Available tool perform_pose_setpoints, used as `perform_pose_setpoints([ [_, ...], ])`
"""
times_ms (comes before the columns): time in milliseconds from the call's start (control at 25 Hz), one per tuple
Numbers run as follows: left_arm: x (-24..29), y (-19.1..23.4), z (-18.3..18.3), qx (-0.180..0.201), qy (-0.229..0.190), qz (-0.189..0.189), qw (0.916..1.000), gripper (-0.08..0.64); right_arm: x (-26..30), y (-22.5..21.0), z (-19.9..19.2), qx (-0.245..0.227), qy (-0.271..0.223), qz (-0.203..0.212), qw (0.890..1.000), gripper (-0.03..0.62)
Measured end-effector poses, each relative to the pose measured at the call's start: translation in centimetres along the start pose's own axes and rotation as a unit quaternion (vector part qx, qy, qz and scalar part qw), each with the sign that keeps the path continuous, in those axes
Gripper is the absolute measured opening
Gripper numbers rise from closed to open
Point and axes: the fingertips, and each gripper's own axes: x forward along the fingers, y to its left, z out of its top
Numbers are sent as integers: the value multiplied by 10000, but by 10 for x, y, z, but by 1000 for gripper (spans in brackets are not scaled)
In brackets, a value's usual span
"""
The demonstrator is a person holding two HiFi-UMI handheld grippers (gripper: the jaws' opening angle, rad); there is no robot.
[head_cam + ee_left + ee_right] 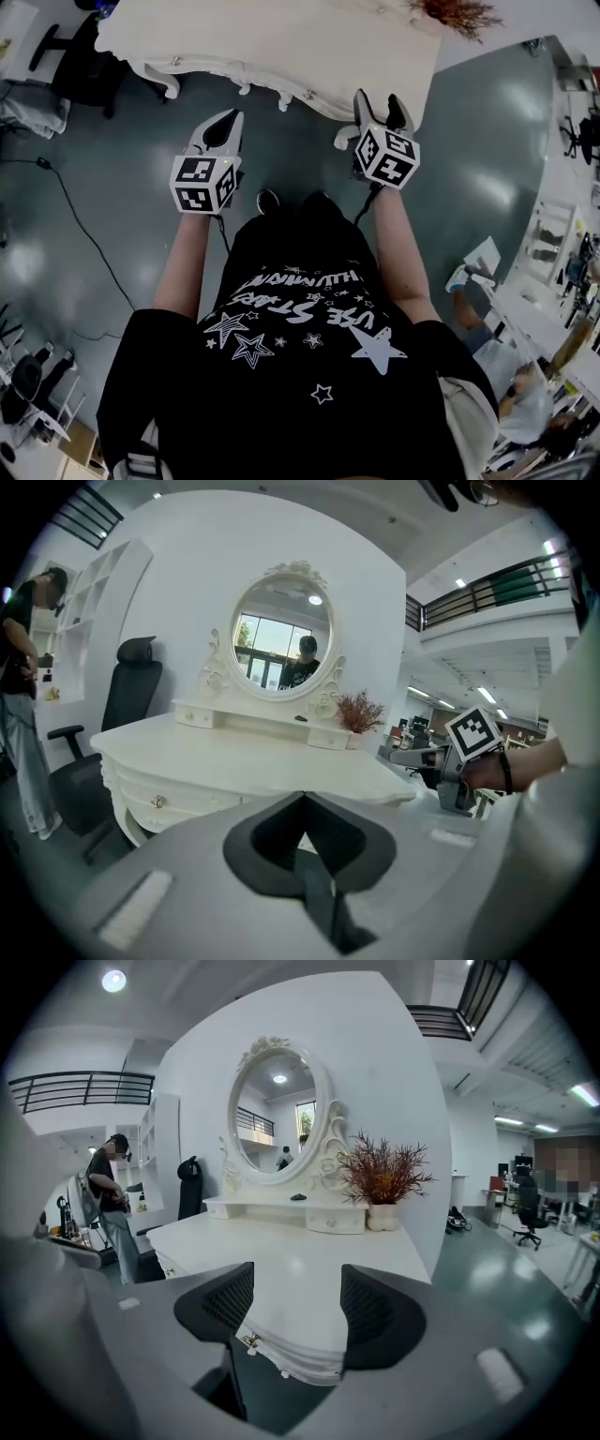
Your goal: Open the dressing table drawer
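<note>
The left gripper (pixel 302 806) has its jaws pressed together on nothing; the white dressing table (pixel 272 761) stands ahead of it, and the drawer (pixel 192 797) with its small metal knob (pixel 157 802) lies ahead and to the left, apart from the tips. The right gripper (pixel 298 1309) holds its jaws wide and empty, the table's curved front edge showing between them just ahead, with a second knob (pixel 248 1341) under its left pad. Farther ahead stand an oval mirror (pixel 277 1110) and a pot of dried twigs (pixel 384 1180).
</note>
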Motion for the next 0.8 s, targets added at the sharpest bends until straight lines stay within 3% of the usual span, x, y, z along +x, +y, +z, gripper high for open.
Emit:
perform_pose_setpoints([
  [480, 44, 32, 35, 177, 36, -147, 9997, 2, 48, -2, 17, 217, -54, -225, 9995, 301],
  [800, 99, 65, 74, 369, 103, -277, 9989, 2, 119, -8, 47, 389, -111, -328, 9986, 298],
])
